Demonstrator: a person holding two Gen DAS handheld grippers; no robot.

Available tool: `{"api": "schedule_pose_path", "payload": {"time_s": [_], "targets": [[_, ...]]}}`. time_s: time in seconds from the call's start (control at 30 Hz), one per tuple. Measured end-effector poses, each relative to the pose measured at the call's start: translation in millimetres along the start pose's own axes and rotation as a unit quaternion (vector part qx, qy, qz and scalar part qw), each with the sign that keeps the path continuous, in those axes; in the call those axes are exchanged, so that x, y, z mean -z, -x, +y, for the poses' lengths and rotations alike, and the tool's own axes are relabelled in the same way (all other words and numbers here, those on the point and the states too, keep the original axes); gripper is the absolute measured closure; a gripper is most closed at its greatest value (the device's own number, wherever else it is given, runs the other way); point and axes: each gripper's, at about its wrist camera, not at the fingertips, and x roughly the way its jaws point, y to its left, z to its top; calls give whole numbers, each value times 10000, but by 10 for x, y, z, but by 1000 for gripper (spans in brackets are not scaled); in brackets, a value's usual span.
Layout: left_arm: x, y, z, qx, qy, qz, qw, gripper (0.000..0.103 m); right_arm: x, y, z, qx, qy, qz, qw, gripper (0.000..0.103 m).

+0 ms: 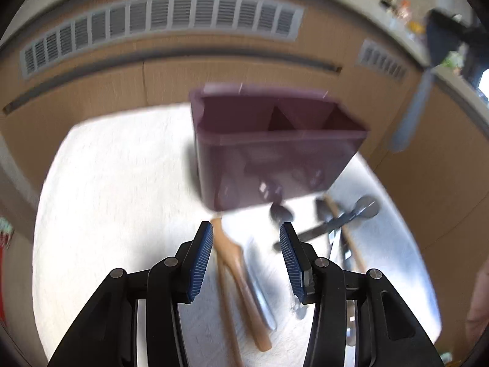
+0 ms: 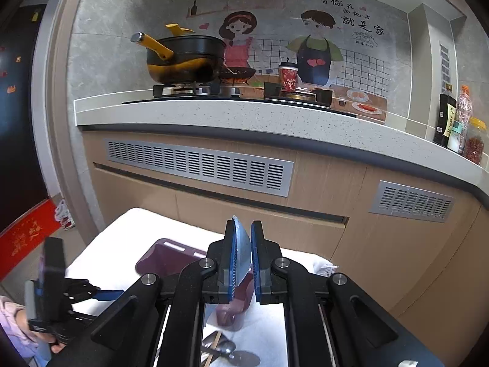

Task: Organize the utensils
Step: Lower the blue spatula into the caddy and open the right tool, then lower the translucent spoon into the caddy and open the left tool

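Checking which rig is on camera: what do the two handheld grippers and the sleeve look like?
Both the left gripper and the right gripper are black linkage frames with silver pivot pins and blue ribbed pads. The sleeve at the left hand looks pale lilac. No cables show.

We get heavy motion blur in the left wrist view: the purple organizer (image 1: pixel 275 146) and the utensils smear, while the left tool (image 1: pixel 246 235) stays sharp. The white table cover (image 1: pixel 116 183) blows out to near glare. Our right wrist view is crisp and evenly daylit. Both fisheyes bend the edges and go black in the corners.
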Motion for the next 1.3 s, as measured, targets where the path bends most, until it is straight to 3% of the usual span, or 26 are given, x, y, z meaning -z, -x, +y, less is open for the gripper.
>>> {"api": "schedule_pose_path", "payload": {"time_s": [0.13,0.23,0.37,0.5,0.8,1.0,1.1,1.2,1.27,1.3], "targets": [[14,-346,38,-214,347,423,9983,56,110,96,29,-20,-15,69,10000,95],[-59,-498,41,-534,494,417,9965,56,233,98,56,-42,-23,208,9998,95],[-68,-587,-9,-806,295,444,9953,57,390,94,125,-34,61,342,9994,95],[50,-447,13,-669,177,214,9974,75,540,46,196,-267,73,584,9979,95],[404,246,81,-77,184,-426,9989,76,804,-112,318,-488,97,1006,9937,95],[211,772,-40,270,312,-1221,9917,76,816,-123,326,-467,55,1069,9932,95],[-136,1215,-143,398,181,-2118,9763,76,621,0,285,-359,21,754,9965,95],[-555,1556,-279,361,-18,-3135,9489,76,241,179,225,-147,64,200,9997,95],[-749,1669,-320,275,-77,-3775,9256,76,-47,265,181,-3,90,-195,9998,95],[-821,1662,-332,269,-79,-3952,9182,75,-154,278,162,64,99,-325,9994,95]]}}
